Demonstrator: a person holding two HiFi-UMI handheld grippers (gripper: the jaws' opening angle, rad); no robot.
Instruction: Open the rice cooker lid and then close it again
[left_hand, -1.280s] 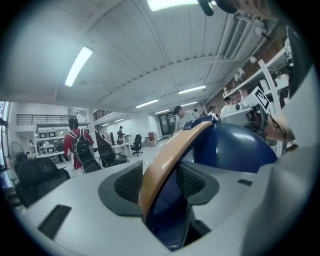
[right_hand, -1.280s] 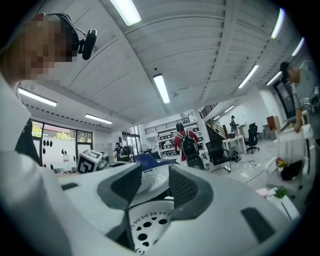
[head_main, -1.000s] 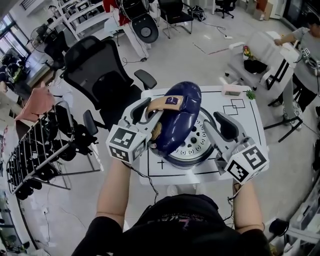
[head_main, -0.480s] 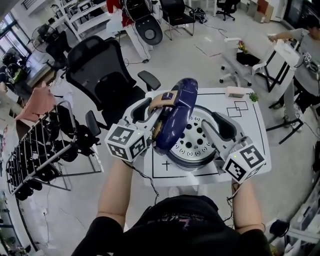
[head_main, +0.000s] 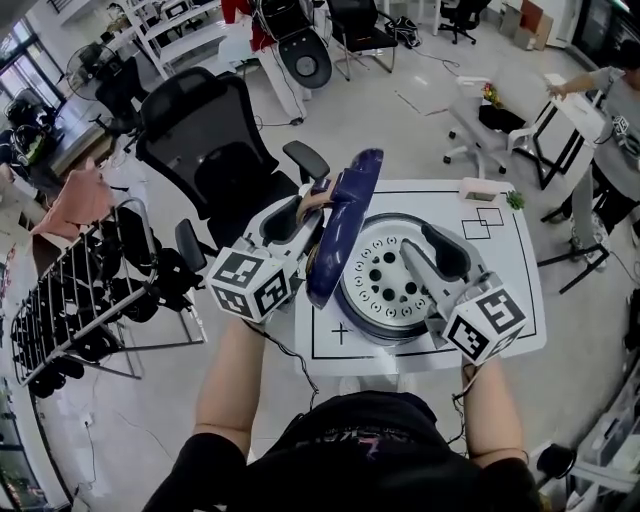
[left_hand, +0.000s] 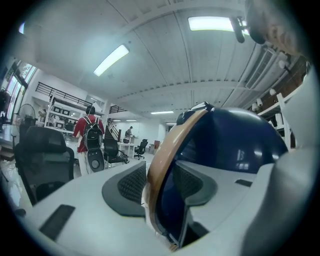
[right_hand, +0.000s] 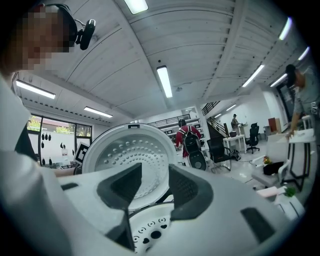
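Head view: the rice cooker's blue lid (head_main: 345, 215) has been swung from a half-raised tilt to nearly upright, at the left of the cooker body (head_main: 372, 325) on the white table (head_main: 515, 290). Its tan handle (left_hand: 161, 165) is clamped in the left gripper (left_hand: 162, 187), whose jaws have just been closing further on it. The right gripper (head_main: 420, 248) is held wide and empty over the perforated inner plate (head_main: 385, 280). Opening is judged nearly complete; closing remains.

Head view steeply down over table (head_main: 518, 285); gripper views level, close-up (all share lid (head_main: 342, 225)).
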